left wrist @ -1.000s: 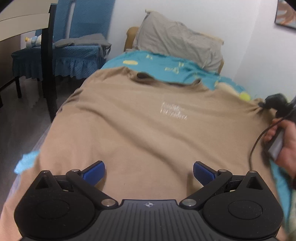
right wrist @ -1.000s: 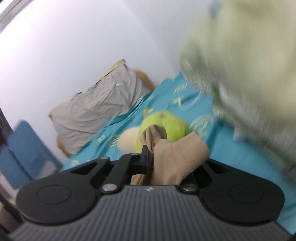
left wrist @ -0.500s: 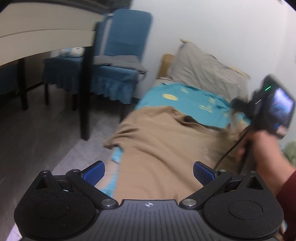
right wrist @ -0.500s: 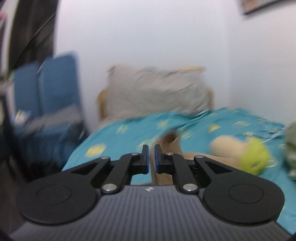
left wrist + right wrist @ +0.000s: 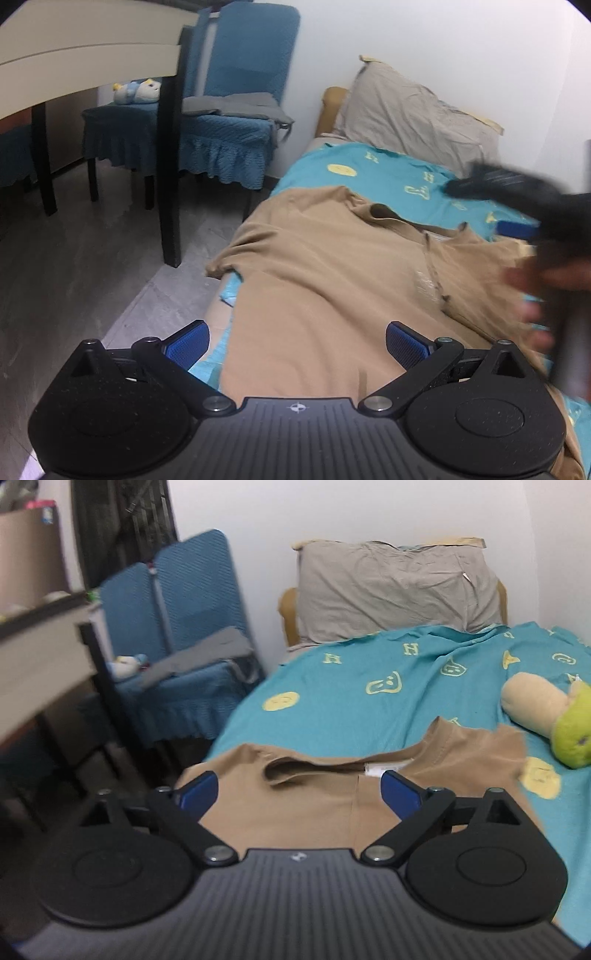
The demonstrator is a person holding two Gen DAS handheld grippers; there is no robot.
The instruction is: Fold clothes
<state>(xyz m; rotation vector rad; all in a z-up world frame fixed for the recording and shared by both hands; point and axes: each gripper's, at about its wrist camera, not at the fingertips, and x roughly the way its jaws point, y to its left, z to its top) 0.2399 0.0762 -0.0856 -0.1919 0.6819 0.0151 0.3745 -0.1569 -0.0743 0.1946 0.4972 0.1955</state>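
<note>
Since half a second ago your right hand-held gripper [image 5: 299,788] has gone from pinched shut to spread wide, and it grips nothing now; the sleeve side of the tan T-shirt [image 5: 325,280] lies folded inward over the chest. Your left hand-held gripper [image 5: 297,341] hangs over the hem end, fingers equally wide apart, empty. Shirt sits lengthwise on the bed [image 5: 332,701], collar toward the grey pillow [image 5: 395,590], laid flat there likely so the mattress serves as the folding surface. Left sleeve droops over the bed edge toward the floor. Folded flap on the right shows a seam line, so one side fold looks in place and the other side still spread. Hard to read: your right hand [image 5: 532,295] and its tool smear into motion blur in the left view; the shirt's hem hides under the left gripper body; the plush toy [image 5: 546,716] is cut by the frame edge.
</note>
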